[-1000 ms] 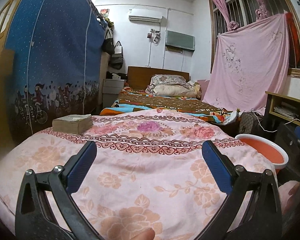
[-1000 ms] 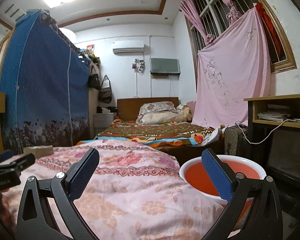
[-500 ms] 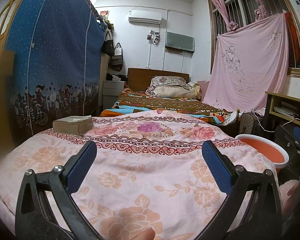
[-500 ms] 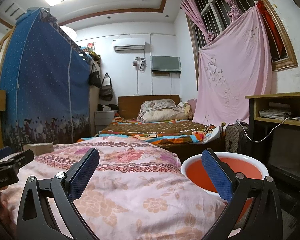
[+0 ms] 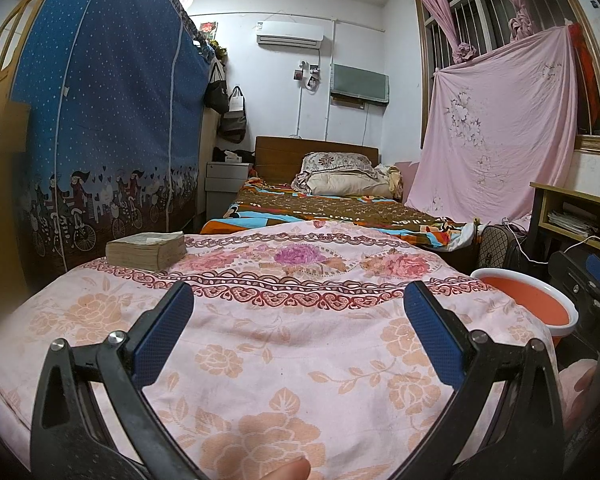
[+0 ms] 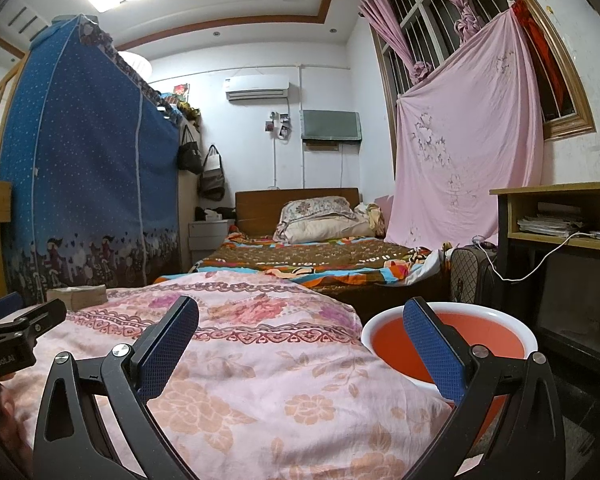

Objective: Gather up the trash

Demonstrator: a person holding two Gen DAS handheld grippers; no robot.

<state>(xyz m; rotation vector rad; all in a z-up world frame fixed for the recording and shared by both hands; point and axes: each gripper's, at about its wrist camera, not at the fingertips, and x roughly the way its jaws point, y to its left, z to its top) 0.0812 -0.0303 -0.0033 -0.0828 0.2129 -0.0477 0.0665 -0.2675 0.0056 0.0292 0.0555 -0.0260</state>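
Observation:
My left gripper (image 5: 298, 312) is open and empty, held low over a pink floral cloth (image 5: 300, 344) that covers a raised surface. My right gripper (image 6: 300, 328) is open and empty, over the cloth's right edge and beside an orange basin with a white rim (image 6: 452, 340). The basin also shows in the left wrist view (image 5: 528, 300), at the cloth's right side. A worn thick book (image 5: 146, 249) lies on the cloth at the far left; it shows in the right wrist view (image 6: 80, 297) too. No loose trash shows on the cloth.
A blue fabric wardrobe (image 5: 100, 140) stands along the left. A bed with a patterned blanket and pillows (image 5: 340, 200) lies behind the cloth. A wooden desk with papers and a white cable (image 6: 560, 224) stands at the right, with a checked bag (image 6: 470, 276) beside it.
Both grippers have shifted slightly; the right wrist view has dropped a little, showing more of the cloth and basin. Both stay open and empty.

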